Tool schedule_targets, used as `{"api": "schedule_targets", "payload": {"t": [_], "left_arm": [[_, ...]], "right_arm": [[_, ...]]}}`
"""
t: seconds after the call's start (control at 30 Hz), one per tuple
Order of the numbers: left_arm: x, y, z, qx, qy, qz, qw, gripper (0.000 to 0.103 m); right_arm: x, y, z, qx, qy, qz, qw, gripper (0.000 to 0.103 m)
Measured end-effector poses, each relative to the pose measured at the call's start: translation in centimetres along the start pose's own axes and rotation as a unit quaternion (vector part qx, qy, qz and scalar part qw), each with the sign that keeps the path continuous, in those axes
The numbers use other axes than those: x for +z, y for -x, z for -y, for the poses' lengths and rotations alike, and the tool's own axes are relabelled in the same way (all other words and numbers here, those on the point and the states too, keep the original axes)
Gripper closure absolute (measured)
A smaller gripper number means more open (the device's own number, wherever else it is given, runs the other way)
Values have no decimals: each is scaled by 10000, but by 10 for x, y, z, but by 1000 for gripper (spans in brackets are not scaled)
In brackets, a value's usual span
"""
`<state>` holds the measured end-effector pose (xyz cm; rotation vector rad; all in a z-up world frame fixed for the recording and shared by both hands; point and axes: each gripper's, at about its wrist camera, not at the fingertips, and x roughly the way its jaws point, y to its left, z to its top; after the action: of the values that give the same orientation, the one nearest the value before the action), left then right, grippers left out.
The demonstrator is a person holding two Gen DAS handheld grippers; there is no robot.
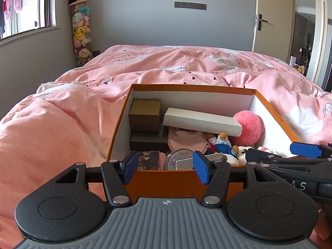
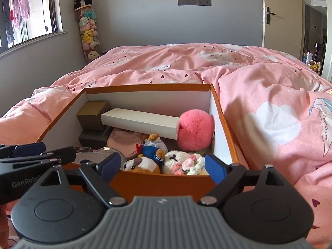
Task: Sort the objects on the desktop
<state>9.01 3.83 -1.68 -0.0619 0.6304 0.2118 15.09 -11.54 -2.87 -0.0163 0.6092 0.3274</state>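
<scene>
Left wrist view: the left gripper (image 1: pixel 166 166) stands with its jaws spread wide and nothing between them, above the near wall of an orange box (image 1: pixel 182 181) that rests on a pink duvet (image 1: pixel 62 124). The right gripper (image 1: pixel 276 152) enters from the right edge, partly cut off. Inside the box, a long white carton (image 1: pixel 201 121) leans across a pink cap (image 1: pixel 182 138), mostly hidden beneath it. At far left a tan box (image 1: pixel 144 117) sits on a dark box (image 1: pixel 148 141). A pink pompom (image 1: pixel 249 127) lies against the right wall. A round clear item (image 1: pixel 178 155) near the front is hard to identify, being half covered by a fingertip.

Right wrist view: the right gripper (image 2: pixel 161 167) is likewise open and empty, over the near right corner. A sailor plush (image 2: pixel 153 148), a brown-and-white plush (image 2: pixel 141 165) and a crocheted flower piece (image 2: pixel 184 162) crowd the near end, their lower parts screened by the box wall.
</scene>
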Motion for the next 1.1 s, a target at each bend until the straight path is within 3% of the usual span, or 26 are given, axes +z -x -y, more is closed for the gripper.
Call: {"api": "schedule_targets", "payload": {"t": [0.23, 1.1], "left_arm": [[-4, -4, -2, 37, -7, -38, 10000, 35], [-5, -9, -3, 87, 30, -211, 9997, 32]], "right_arm": [[-7, -5, 2, -46, 62, 116, 9999, 6], [-13, -10, 3, -123, 124, 123, 9998, 5]]}}
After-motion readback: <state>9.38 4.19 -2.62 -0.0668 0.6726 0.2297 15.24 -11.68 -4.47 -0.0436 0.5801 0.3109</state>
